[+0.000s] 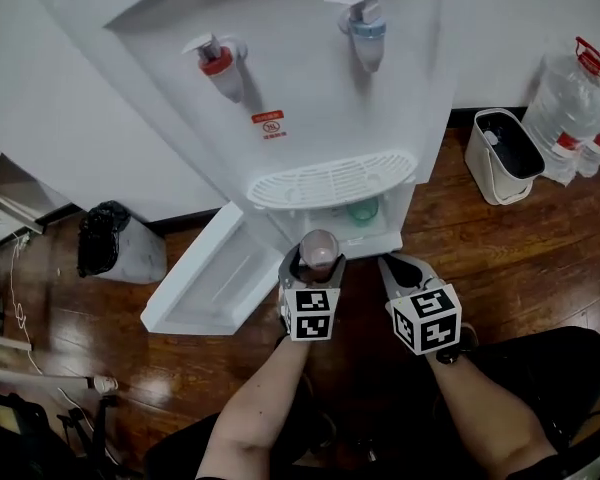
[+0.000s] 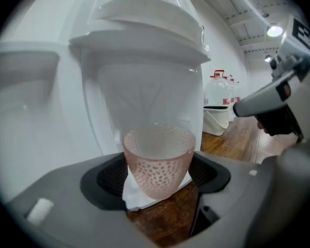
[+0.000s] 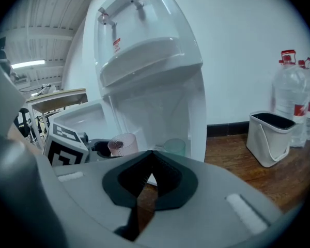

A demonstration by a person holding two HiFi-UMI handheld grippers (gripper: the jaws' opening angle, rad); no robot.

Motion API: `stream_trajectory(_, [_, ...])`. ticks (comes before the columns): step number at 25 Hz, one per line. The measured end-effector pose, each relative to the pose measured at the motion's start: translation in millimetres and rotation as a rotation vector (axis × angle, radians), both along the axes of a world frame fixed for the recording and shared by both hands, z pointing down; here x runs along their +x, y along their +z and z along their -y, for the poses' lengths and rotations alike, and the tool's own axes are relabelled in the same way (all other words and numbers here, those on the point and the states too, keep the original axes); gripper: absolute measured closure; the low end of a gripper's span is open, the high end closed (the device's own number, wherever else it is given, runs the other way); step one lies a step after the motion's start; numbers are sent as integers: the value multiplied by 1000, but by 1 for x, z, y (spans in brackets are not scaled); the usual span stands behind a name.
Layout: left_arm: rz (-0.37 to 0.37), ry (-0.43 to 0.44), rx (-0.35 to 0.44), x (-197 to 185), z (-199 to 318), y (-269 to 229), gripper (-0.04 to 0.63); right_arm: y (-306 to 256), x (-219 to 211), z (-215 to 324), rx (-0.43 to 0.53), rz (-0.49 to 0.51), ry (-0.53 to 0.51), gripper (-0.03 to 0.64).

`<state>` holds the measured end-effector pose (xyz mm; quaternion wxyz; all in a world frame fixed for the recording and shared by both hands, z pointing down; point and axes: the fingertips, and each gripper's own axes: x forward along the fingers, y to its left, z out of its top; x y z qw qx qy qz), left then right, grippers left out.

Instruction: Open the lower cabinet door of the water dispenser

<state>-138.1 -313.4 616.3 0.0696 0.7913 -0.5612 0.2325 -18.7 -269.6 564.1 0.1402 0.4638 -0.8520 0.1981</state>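
Soft, even indoor light washes the white water dispenser (image 1: 310, 98) almost flat, with little shadow on it. The glossy wood floor (image 1: 70, 313) carries pale glare streaks at lower left of the head view, and the bottom edge falls dark. In the left gripper view a ceiling lamp (image 2: 274, 31) flares at upper right. A strip light (image 3: 28, 63) glows at the left of the right gripper view. Both gripper views bow strongly, with black corners and a blurred foreground. The pink cup (image 2: 158, 159) stays fairly sharp.

Dark glossy wood-plank floor (image 1: 540, 258) carries a tall white plastic water dispenser (image 1: 310, 88) just ahead of the fingers (image 1: 405, 280) of your right gripper (image 1: 395, 264). White handled bin (image 1: 500, 158) and clear plastic water bottles (image 1: 575, 108) stand well right of them, black-bagged bin (image 1: 115, 238) far left.
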Motion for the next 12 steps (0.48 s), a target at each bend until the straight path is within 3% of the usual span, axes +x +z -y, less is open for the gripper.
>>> stream_trajectory(4, [-16, 33, 30, -13, -21, -41, 229, -15, -8, -21, 29, -3, -25, 614])
stream_trajectory(9, [92, 279, 25, -8, -82, -75, 227, -38, -17, -48, 67, -10, -64, 614])
stream_trajectory(12, [86, 331, 3, -22, -116, -98, 228, -55, -22, -63, 87, 1, -77, 615])
